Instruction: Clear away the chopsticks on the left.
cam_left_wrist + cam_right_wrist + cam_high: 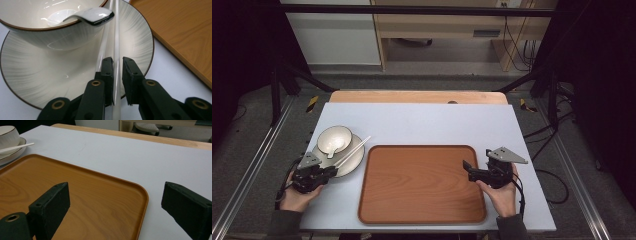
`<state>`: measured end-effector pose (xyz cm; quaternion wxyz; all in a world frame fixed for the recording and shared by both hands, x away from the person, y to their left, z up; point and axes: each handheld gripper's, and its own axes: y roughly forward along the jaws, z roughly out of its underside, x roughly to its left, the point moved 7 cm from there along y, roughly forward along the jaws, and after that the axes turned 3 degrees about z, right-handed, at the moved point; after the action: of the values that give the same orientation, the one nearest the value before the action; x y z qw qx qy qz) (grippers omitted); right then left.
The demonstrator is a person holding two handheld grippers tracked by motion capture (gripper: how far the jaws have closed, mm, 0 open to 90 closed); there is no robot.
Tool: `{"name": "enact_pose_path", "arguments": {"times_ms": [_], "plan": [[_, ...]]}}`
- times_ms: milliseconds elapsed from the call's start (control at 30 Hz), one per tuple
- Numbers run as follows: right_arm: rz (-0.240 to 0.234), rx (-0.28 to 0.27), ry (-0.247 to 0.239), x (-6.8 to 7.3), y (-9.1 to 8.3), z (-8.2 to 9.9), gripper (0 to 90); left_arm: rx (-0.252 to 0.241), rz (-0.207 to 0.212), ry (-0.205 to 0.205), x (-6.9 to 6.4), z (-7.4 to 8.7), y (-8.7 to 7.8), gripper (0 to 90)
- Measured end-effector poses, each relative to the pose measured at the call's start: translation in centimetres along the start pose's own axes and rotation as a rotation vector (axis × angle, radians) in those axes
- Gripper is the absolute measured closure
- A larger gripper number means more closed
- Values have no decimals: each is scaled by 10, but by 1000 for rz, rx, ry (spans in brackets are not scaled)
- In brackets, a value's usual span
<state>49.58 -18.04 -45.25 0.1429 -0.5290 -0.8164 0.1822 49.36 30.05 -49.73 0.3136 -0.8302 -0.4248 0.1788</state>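
Note:
A white bowl (332,136) with a white spoon (90,15) in it stands on a pale plate (37,75) at the table's left. Two white chopsticks (354,150) lie across the plate's right side, their tips pointing toward the tray. My left gripper (332,171) is at the plate's near edge, and in the left gripper view its jaws (117,60) stand shut on one chopstick (116,37) while the other chopstick runs just outside the left jaw. My right gripper (476,158) hangs open over the right edge of the wooden tray (422,182), with nothing between its fingers.
The tray (75,195) is bare and fills the middle of the grey table top (427,125). Beyond the table are a floor, dark frame legs and cables.

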Motion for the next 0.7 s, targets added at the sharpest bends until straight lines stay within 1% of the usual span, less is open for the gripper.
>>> {"name": "enact_pose_path", "arguments": {"times_ms": [33, 100, 167, 233, 433, 600, 633, 700], "plan": [[-1, 1, 1, 0, 0, 0, 83, -3, -3, -7, -1, -2, 1, 771], [-2, 1, 1, 0, 0, 0, 82, 5, -11, -17, 0, -4, 4, 767], [-6, -1, 4, 0, 0, 0, 83, 4, -14, -36, 1, -6, 7, 767], [-7, -1, 3, 0, 0, 0, 83, 7, -8, -49, 0, -6, 10, 772], [-7, 1, 2, 1, 1, 0, 82, 19, -6, -52, 0, -6, 13, 805], [-7, 1, 2, 1, 0, 0, 81, 17, 6, -57, -3, -6, 13, 837], [-7, -2, 2, 1, 0, 0, 81, 24, 4, -49, -4, -6, 13, 838], [-9, -5, 2, 1, -1, -1, 79, 22, 2, -49, -5, -6, 12, 839]]}}
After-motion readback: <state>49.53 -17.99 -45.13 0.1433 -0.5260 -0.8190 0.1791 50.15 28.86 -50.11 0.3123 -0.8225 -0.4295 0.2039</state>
